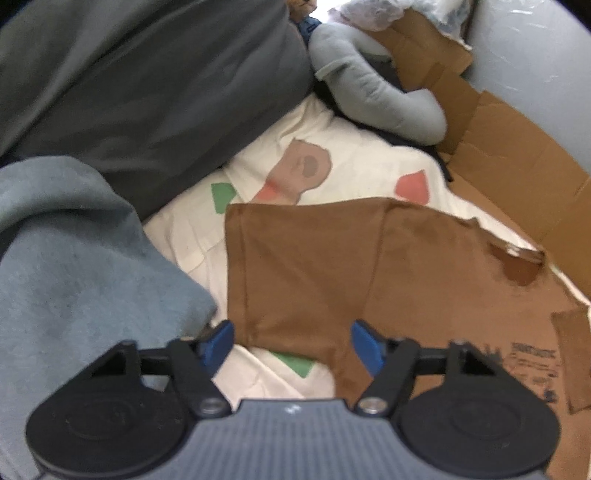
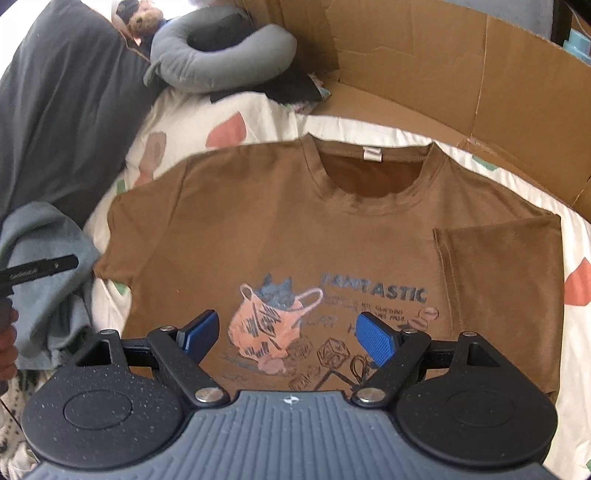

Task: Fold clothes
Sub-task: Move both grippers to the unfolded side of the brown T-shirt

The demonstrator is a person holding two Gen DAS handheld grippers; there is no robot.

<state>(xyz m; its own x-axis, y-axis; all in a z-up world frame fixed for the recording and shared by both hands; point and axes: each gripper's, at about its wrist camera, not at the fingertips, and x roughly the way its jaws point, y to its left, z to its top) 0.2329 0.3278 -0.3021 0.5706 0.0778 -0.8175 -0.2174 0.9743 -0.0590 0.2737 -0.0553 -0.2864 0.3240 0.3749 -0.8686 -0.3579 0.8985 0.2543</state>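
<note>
A brown T-shirt (image 2: 280,229) with a "FANTASTIC" print lies face up and flat on the white patterned bedsheet (image 2: 192,114), collar at the far side. Its right sleeve (image 2: 498,280) is folded in over the body. My right gripper (image 2: 288,321) hovers open just above the printed chest, with nothing between its blue pads (image 2: 376,339). In the left wrist view the T-shirt's (image 1: 424,266) left sleeve (image 1: 295,266) spreads ahead. My left gripper (image 1: 291,332) stands open low over that sleeve's near hem, its pads either side of the cloth and not pressing it.
A grey-blue garment (image 1: 74,258) lies bunched left of the shirt, a dark grey duvet (image 1: 147,85) behind it. A grey neck pillow (image 2: 221,55) and a teddy bear (image 2: 147,18) sit at the head. Cardboard sheets (image 2: 443,74) line the far and right sides. A hand (image 2: 7,343) shows at the left edge.
</note>
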